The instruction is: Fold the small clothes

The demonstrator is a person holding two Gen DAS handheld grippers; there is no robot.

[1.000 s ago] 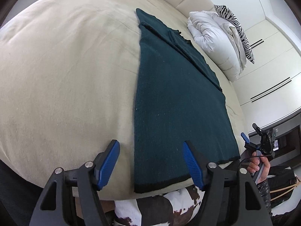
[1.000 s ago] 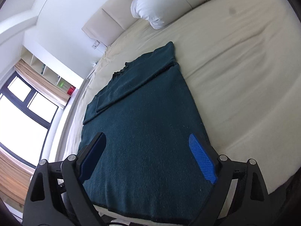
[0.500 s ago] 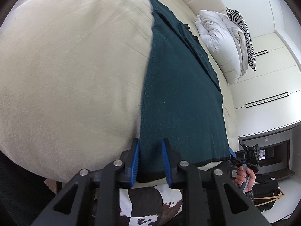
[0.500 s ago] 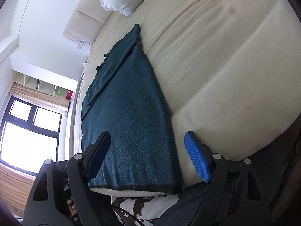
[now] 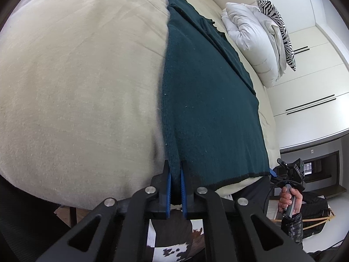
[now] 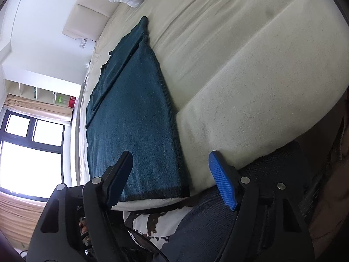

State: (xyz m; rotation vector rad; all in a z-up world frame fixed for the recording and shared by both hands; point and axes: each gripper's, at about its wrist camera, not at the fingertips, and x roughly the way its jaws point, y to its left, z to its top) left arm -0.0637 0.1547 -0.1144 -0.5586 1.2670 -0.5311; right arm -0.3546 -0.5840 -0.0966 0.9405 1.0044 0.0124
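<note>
A dark green knitted garment (image 5: 207, 100) lies flat on the cream bed (image 5: 76, 87), its sleeves folded across the far end. My left gripper (image 5: 175, 172) is shut on the garment's near left corner at the hem. In the right wrist view the garment (image 6: 130, 118) stretches away from me, and my right gripper (image 6: 172, 174) is open, its jaws straddling the near right corner of the hem at the bed's front edge without touching it. The right gripper also shows in the left wrist view (image 5: 290, 170), held by a hand.
A white duvet (image 5: 253, 41) and a zebra-print pillow (image 5: 281, 30) lie at the head of the bed. White wardrobes (image 5: 309, 83) stand on the right. A window (image 6: 28, 148) is on the left. A cowhide rug (image 6: 152, 222) lies below the bed's front edge.
My left gripper moved in and closed on the garment's near left corner. My right gripper dropped lower and shifted right toward the near right corner, still open.
</note>
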